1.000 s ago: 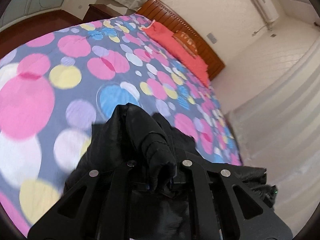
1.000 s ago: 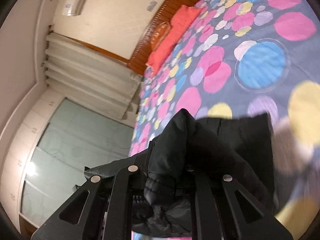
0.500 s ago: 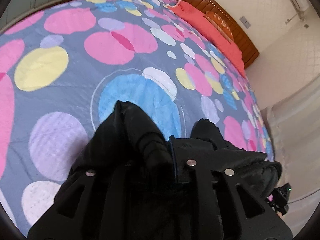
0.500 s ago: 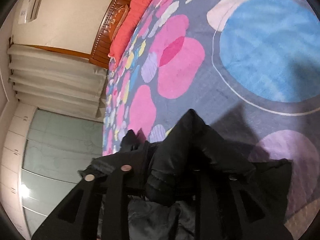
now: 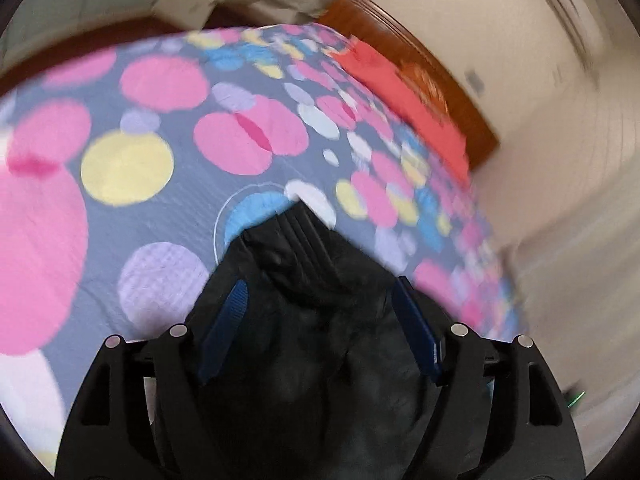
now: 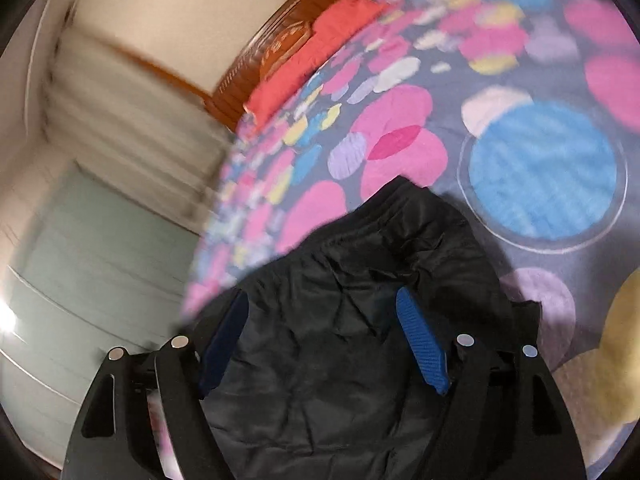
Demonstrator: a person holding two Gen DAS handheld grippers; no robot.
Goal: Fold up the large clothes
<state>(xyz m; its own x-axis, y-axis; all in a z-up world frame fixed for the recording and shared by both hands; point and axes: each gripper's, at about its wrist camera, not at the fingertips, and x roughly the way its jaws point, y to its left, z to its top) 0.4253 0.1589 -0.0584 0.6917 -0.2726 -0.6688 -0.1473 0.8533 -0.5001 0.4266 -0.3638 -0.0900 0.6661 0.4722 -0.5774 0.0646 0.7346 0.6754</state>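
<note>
Garment: black jacket (image 5: 320, 280), lying on the dotted bedspread (image 5: 160, 208).
Left gripper (image 5: 320, 304): jaws just opened, jacket released beneath.
Right gripper (image 6: 324, 312): likewise just opened, gripping nothing.
Progress: one fold apparently laid; further folds probably remain.

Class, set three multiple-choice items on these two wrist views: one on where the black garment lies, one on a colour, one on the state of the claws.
1. The black garment lies on:
A. the spotted bedspread
B. the floor
C. a chair

2. The pillow by the headboard is:
A. green
B. red
C. white

3. The left claw and right claw are:
A. both shut on cloth
B. one open, one shut
C. both open

Answers: 1 A, bedspread shows around it; 2 B, plainly red; 3 C, the blue pads stand apart, having just opened.
</note>
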